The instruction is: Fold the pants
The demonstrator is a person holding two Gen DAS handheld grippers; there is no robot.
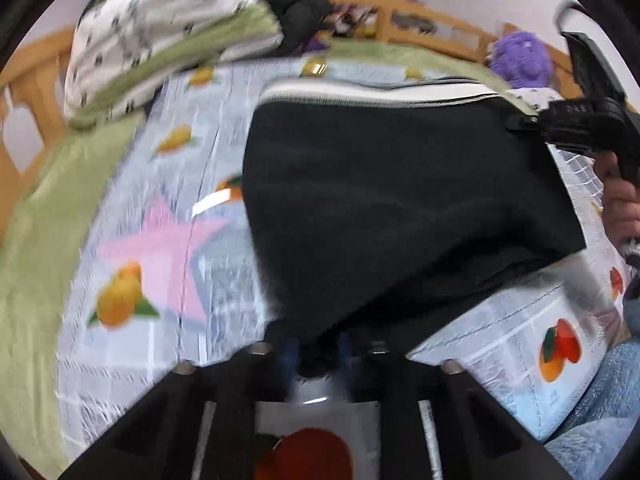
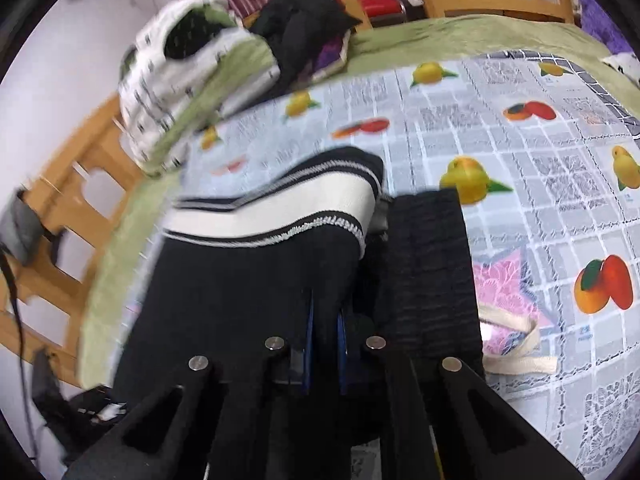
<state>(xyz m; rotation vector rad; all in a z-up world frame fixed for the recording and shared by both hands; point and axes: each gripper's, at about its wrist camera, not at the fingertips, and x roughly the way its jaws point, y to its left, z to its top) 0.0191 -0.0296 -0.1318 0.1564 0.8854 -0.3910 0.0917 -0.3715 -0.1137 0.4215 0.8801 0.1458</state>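
Bedroom; bed under fruit-print cover (image 2: 500, 128).
Item: black pants (image 1: 392, 200), striped waistband (image 2: 280, 216) on the side far from both sets of jaws, long axis running between the two grippers.
Left gripper (image 1: 320, 356): jaws closed on a near corner of cloth.
Right gripper (image 2: 324, 344): jaws pinching black fabric just ahead; this one sits nearer the waistband.

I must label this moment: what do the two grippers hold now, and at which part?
Both grip the black pants. The left gripper pinches a lower corner of the cloth; the right gripper pinches the side edge below the white waistband.
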